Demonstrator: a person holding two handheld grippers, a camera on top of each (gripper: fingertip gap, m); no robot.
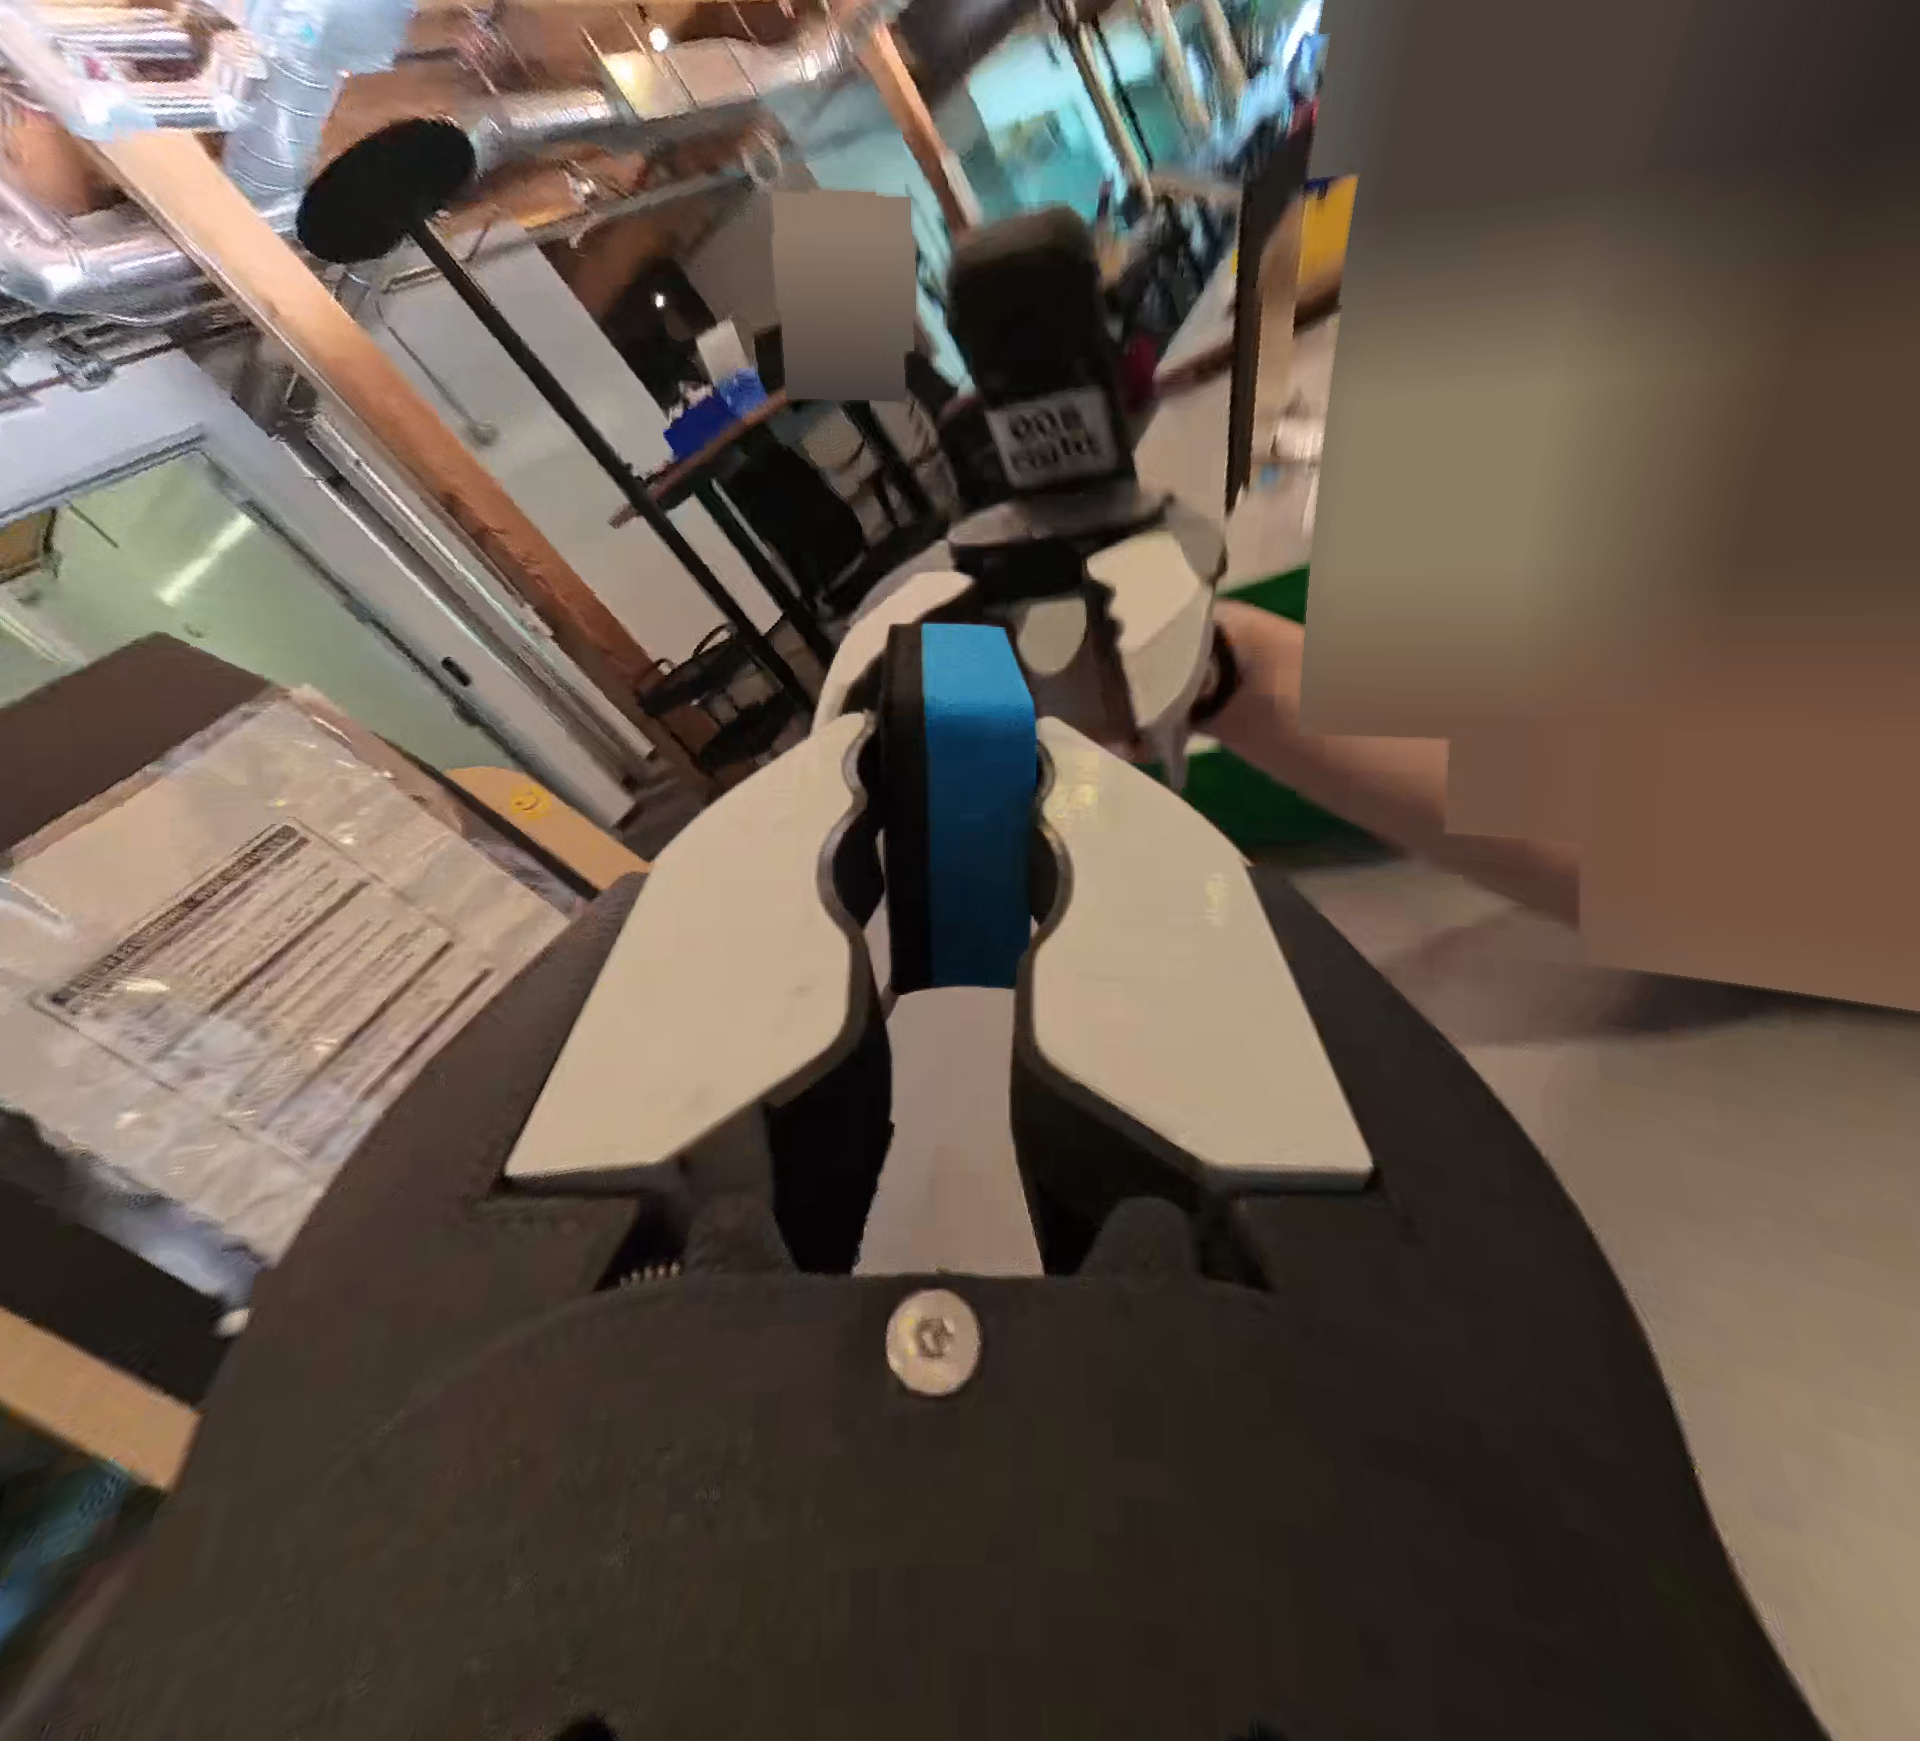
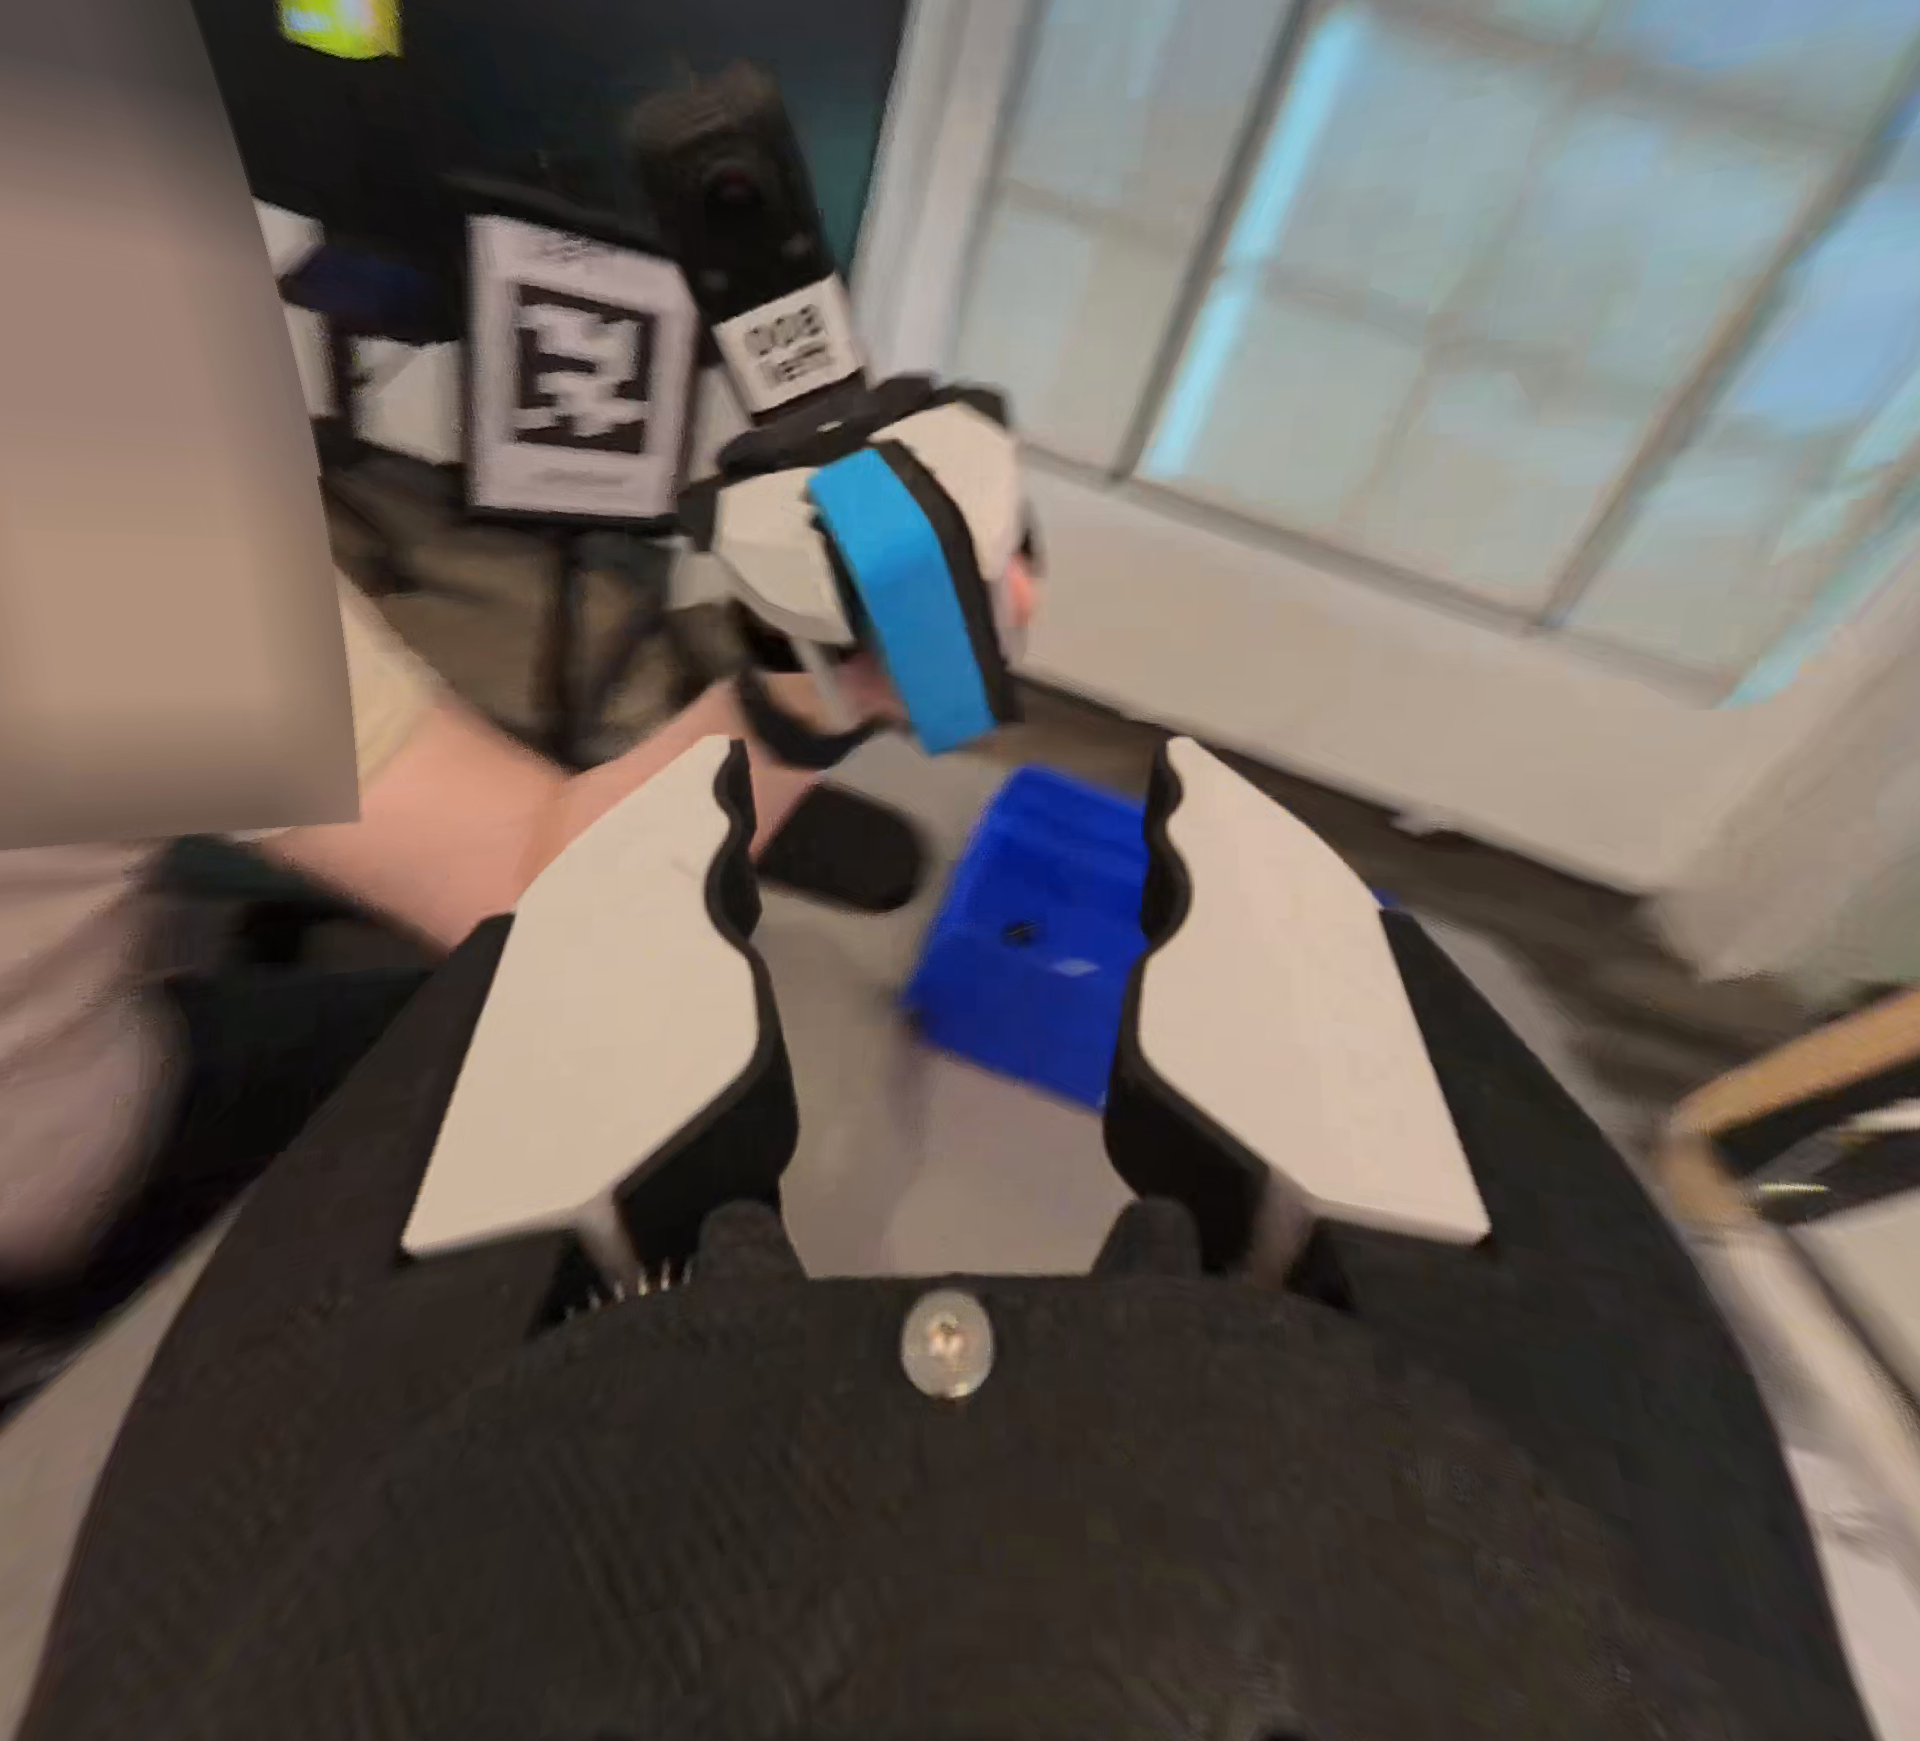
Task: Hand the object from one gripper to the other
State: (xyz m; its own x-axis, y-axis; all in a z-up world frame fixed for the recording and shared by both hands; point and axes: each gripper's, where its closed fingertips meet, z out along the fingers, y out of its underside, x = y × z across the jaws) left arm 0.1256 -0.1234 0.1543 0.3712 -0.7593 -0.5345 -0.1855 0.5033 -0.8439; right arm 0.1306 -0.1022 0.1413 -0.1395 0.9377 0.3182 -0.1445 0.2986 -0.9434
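Pinching the block (image 1: 977, 808) in the left gripper (image 1: 951, 746), jaws narrowed hard against its blue face on one side and black backing on the other. Holding it up in mid-air, over no worktop, with one end sticking out past the fingertips. Spreading the right gripper (image 2: 951, 761) wide and empty, just short of that free end and facing it nearly head-on.

Judging the handover as not yet made: no contact showing between right jaws and block.

Risking several things from here:
- Letting go on the left before clamping on the right, dropping the block toward the floor near the blue bin (image 2: 1029, 943).
- Closing the right jaws on the left fingertips instead of the block, given how little of it is sticking out in the left view.
- Coming in too fast. The right view is blurring heavily, so knocking the block askew or levering it out of the left grip looks possible.
- Catching only a corner, since the block is sitting tilted in the right view, and letting it twist or slip once the left jaws open.
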